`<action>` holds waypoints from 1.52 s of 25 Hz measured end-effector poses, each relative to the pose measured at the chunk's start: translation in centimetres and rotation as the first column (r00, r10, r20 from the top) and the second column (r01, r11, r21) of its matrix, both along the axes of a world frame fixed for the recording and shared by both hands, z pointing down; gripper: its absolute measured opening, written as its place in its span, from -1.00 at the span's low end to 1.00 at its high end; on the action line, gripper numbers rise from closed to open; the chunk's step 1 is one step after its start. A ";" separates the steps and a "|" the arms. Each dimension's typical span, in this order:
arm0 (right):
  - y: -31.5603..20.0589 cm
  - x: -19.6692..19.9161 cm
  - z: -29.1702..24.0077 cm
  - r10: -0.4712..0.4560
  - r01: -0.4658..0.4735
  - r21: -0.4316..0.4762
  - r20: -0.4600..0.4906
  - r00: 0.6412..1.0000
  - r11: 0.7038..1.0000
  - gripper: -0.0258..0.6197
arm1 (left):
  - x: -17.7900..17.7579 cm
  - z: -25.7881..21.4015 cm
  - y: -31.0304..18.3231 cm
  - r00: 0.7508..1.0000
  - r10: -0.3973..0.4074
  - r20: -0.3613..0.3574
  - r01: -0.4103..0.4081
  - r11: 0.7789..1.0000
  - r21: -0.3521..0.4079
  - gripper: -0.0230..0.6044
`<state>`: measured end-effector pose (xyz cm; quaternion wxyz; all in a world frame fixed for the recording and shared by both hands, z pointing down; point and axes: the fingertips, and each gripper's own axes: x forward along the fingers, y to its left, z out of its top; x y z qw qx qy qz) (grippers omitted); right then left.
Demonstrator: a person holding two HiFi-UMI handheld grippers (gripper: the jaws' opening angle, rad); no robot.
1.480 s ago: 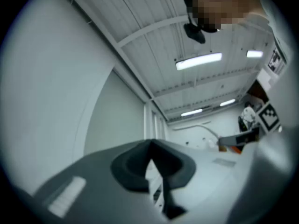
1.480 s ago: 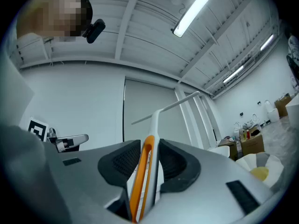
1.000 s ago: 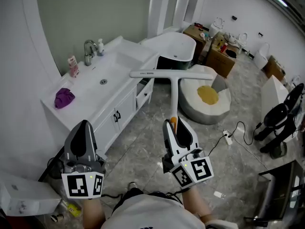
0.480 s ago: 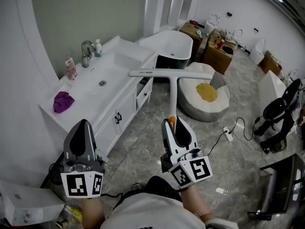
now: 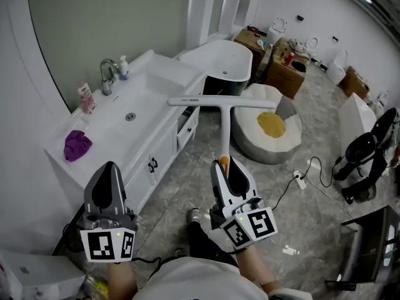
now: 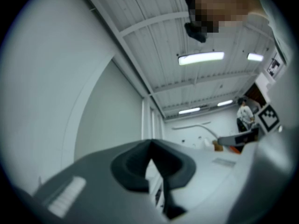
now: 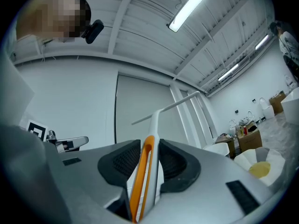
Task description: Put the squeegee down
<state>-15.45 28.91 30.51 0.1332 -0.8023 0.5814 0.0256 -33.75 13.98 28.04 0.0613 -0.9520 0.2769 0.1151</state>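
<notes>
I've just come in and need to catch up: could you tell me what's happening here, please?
A person holds a tool in each hand beside a white vanity. The right tool is clamped on the handle of the squeegee, its blade in the air by the vanity's edge. The left tool is shut and empty. The squeegee is not yet put down.

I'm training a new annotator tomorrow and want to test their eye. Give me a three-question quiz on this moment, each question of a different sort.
1. True or false: the right gripper is clamped on the squeegee by its handle.
2. Which of these lies on the vanity counter? A. a purple cloth; B. a yellow sponge; C. a red towel.
3. Fill in: the left gripper has its jaws ___, with nothing between them.

Key: 1 true; 2 A; 3 shut.
</notes>
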 end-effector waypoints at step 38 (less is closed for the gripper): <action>-15.8 24.7 -0.6 -0.076 0.076 0.030 0.015 0.997 0.997 -0.54 | 23.9 -1.2 -14.3 0.998 -0.067 0.010 0.066 0.998 0.023 -0.90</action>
